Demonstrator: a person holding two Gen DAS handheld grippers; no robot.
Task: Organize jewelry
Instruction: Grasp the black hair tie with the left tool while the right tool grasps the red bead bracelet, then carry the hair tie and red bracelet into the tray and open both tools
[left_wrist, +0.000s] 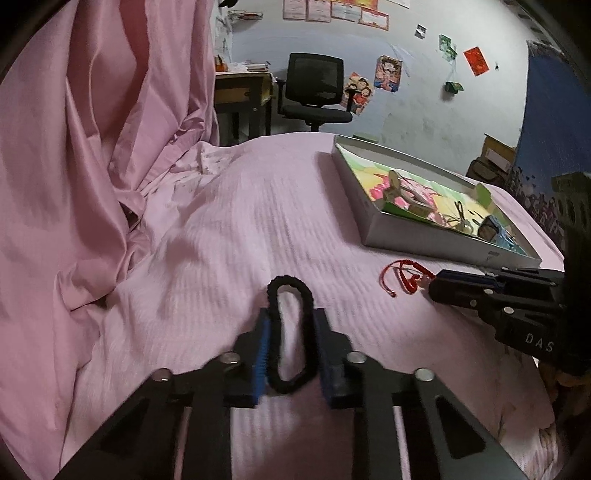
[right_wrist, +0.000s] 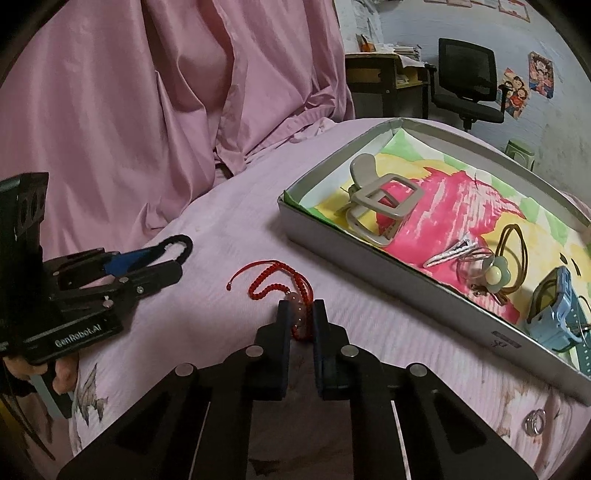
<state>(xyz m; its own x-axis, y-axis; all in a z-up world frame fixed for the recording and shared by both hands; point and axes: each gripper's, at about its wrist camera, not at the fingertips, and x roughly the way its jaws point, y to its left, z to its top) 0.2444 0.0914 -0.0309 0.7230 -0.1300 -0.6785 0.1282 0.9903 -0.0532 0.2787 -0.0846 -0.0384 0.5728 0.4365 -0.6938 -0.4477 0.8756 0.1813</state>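
The left gripper (left_wrist: 290, 325) is clasping a black fuzzy hair loop (left_wrist: 290, 332) between its blue-padded fingers, the loop's rounded end projecting forward past the fingertips over the ribbed pink bedcover (left_wrist: 229, 229). The right gripper (right_wrist: 300, 314) is closing on the pale pink beads of a red braided cord bracelet (right_wrist: 273, 282), whose knotted strands are trailing ahead and to the left of its tips on the cover. Only the right wrist view is looking into the shallow grey cardboard box (right_wrist: 369, 254), lying ahead and to the right of the right gripper; its floor is lined with paper printed in pink, yellow and green. Inside are resting a beige plastic claw clip (right_wrist: 380, 206) of angular open frames, a white snap clip (right_wrist: 448, 253), a brown elastic tie with a round cream flower charm (right_wrist: 495, 273), and a blue strapped watch (right_wrist: 554, 310). The same view is also showing small metal rings (right_wrist: 535, 422) lying on the cover just outside the box's near wall, right of the gripper. The left wrist view is giving only a low, oblique sight of the box, but alone is showing the wall posters (left_wrist: 388, 74) fully, above an office chair (left_wrist: 314, 92). Draped pink satin-like fabric (left_wrist: 92, 147) is hanging to the left of both grippers.
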